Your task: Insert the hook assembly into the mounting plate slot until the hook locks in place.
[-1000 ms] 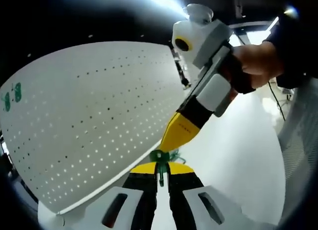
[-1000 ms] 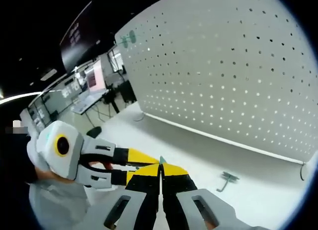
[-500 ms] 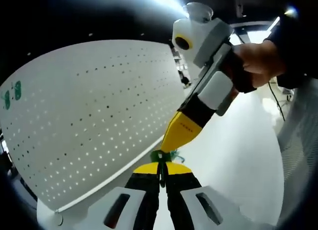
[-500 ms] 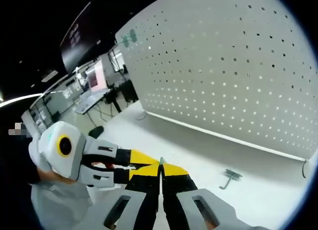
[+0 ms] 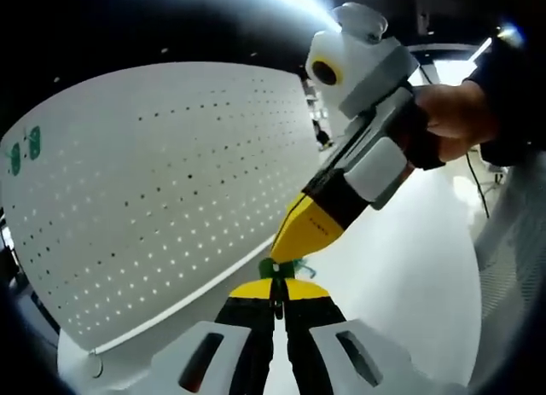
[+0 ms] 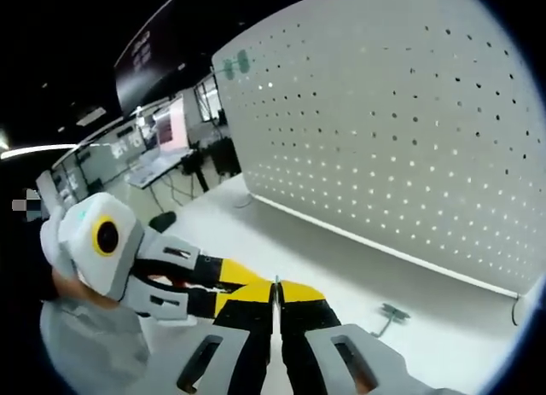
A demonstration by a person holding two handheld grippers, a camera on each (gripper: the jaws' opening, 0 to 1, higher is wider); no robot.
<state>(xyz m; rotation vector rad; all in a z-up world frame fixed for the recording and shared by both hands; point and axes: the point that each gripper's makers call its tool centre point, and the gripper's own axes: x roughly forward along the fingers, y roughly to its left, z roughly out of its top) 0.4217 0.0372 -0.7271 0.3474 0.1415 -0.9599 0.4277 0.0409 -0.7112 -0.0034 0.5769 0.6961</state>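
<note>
A white pegboard mounting plate (image 5: 153, 182) stands upright on the white table (image 5: 409, 267); in the right gripper view the plate (image 6: 409, 139) is on the right. My left gripper (image 5: 277, 284) is shut on a small green hook assembly (image 5: 275, 271), held in the air in front of the plate. My right gripper (image 5: 286, 252), held by a hand (image 5: 456, 118), comes down from the upper right and its yellow tips meet the same hook. In the right gripper view my right gripper (image 6: 276, 286) is shut on a thin green sliver of hook (image 6: 275, 281), with the left gripper (image 6: 256, 277) touching from the left.
A second green hook (image 6: 388, 314) lies on the table near the plate's foot. Green labels (image 5: 24, 148) mark the plate's far top corner. Desks and screens (image 6: 162, 148) stand beyond the table's far end.
Both views have shifted a little with the hands. The two grippers stay shut and joined at the green hook. The plate and the loose hook have not moved.
</note>
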